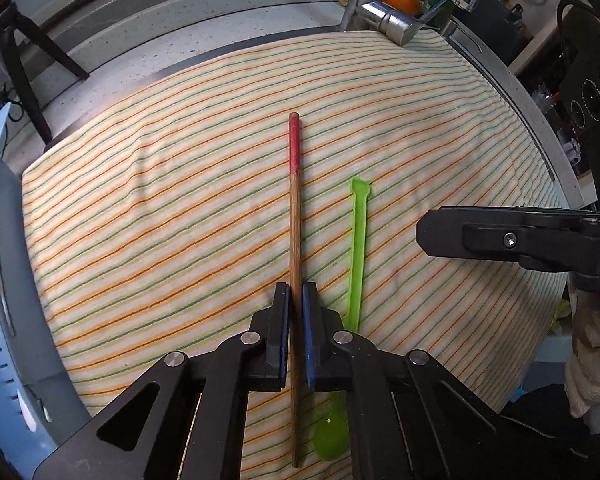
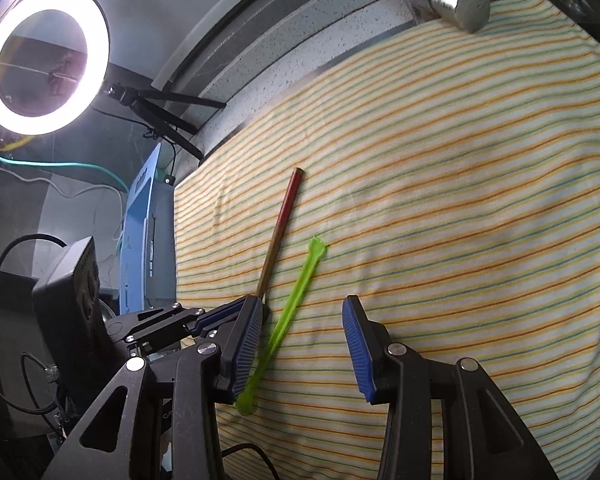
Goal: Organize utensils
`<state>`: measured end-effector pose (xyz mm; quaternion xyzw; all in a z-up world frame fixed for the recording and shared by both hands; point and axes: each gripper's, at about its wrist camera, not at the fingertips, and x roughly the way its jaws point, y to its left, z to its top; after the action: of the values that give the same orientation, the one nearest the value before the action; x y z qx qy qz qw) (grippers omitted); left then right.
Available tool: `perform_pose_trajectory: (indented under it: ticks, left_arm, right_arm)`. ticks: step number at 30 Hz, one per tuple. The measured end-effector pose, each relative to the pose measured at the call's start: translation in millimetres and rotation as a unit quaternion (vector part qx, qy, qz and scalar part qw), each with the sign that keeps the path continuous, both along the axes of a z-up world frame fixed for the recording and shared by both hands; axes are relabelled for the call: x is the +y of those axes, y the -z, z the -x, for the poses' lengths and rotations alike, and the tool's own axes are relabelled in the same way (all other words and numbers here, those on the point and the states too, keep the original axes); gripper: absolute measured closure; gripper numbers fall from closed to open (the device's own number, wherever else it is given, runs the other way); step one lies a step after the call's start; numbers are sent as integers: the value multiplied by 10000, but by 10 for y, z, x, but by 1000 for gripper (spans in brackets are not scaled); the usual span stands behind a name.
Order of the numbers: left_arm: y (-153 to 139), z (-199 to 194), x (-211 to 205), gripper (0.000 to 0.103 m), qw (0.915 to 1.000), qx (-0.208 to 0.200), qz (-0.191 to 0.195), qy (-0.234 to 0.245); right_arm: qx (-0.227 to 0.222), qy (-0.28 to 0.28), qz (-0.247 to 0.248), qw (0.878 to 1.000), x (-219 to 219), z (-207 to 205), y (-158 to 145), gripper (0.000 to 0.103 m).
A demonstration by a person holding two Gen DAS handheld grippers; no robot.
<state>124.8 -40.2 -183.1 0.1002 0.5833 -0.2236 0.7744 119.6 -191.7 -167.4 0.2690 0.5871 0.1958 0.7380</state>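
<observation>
Chopstick pinched, spoon loose on striped cloth.
Left wrist: left gripper [image 1: 296,304] pinches wooden chopstick [image 1: 295,240]; green spoon [image 1: 356,256] just right of it.
Right wrist: right gripper [image 2: 304,344] spread, spoon [image 2: 288,316] between fingers, nearer left pad [image 2: 246,348], on cloth [image 2: 460,200].

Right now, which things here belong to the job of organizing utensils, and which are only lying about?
Belong to the job:
- wooden chopstick with a red end, held between the left gripper's fingers
- green plastic spoon, on the striped cloth

Only lying about:
- striped cloth
- metal faucet
- ring light
- blue plastic rack
</observation>
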Motion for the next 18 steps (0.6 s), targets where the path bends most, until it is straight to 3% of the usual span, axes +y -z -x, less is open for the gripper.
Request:
perform_pose_trajectory:
  ticks: [7, 14, 18]
  left_arm:
    - [-19, 94, 155, 98, 9998, 58, -121, 144]
    - [-10, -20, 214, 93, 10000, 28, 46, -70]
    - [0, -45, 219, 94, 9998, -70, 158, -95]
  right_arm:
    - [256, -63, 127, 9996, 285, -36, 160, 66]
    - [105, -150, 615, 9979, 510, -96, 147, 71]
    - [-120, -310, 1062, 9938, 660, -165, 136, 85]
